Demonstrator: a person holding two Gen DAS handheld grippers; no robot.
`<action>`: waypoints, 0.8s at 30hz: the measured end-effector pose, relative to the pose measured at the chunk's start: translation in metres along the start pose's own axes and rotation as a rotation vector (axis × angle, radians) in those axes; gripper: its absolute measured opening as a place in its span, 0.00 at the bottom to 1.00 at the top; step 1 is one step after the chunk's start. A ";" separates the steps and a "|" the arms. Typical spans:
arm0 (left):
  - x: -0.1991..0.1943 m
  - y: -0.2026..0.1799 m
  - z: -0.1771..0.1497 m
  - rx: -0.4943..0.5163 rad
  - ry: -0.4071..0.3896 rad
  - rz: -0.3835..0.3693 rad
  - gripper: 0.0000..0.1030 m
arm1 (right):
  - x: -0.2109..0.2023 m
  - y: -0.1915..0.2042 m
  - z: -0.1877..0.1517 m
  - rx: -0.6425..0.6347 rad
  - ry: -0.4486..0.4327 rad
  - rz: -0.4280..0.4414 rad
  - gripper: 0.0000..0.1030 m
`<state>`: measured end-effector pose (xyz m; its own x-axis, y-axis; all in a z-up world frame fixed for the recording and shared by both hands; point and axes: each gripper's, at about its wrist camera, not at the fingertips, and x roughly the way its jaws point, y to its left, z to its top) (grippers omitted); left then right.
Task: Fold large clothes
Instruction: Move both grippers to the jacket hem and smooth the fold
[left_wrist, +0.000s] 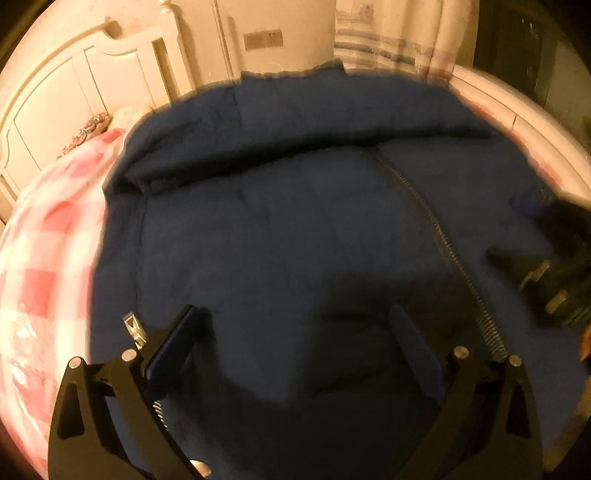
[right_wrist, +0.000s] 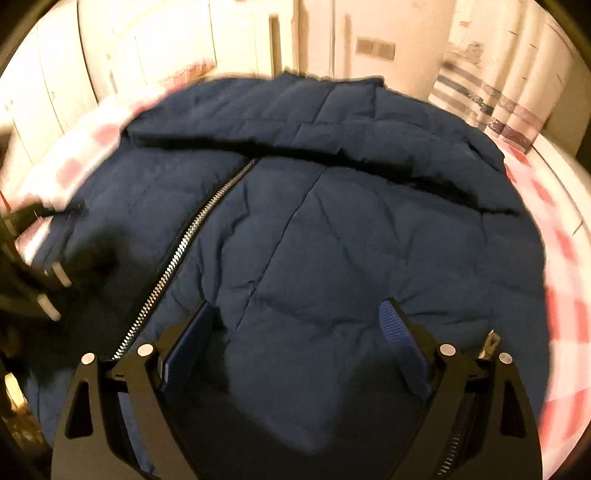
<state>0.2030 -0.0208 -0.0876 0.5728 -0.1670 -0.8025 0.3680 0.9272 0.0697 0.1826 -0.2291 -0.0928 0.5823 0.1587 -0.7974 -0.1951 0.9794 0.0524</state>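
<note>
A large navy quilted jacket (left_wrist: 288, 206) lies spread on the bed, its silver zipper (left_wrist: 454, 258) running down the front. The same jacket (right_wrist: 332, 229) fills the right wrist view, with the zipper (right_wrist: 184, 251) on its left half. A folded band of the jacket (right_wrist: 295, 125) lies across its far part. My left gripper (left_wrist: 295, 317) hovers open over the jacket's left half, nothing between its blue pads. My right gripper (right_wrist: 299, 314) stands open over the right half, also empty. Each gripper shows blurred at the edge of the other's view: the right gripper (left_wrist: 546, 280), the left gripper (right_wrist: 29, 266).
The jacket rests on a pink and white checked bedspread (left_wrist: 48, 251), also seen as the bedspread (right_wrist: 569, 295) at right. A cream headboard (left_wrist: 66, 85) stands at far left. A wall with a switch plate (left_wrist: 263, 38) and a striped curtain (left_wrist: 391, 44) lie beyond the bed.
</note>
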 end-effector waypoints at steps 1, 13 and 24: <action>0.001 0.004 0.000 -0.025 -0.002 -0.019 0.98 | 0.000 0.000 0.001 0.002 0.004 0.000 0.85; -0.017 0.012 -0.029 -0.041 -0.020 -0.023 0.98 | -0.023 0.021 -0.035 -0.099 -0.007 -0.004 0.85; -0.017 0.007 -0.028 -0.038 -0.019 0.004 0.98 | -0.021 0.016 -0.035 -0.067 -0.024 0.011 0.85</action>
<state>0.1753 -0.0020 -0.0901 0.5884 -0.1696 -0.7906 0.3378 0.9399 0.0498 0.1395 -0.2210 -0.0967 0.5987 0.1732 -0.7820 -0.2536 0.9671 0.0200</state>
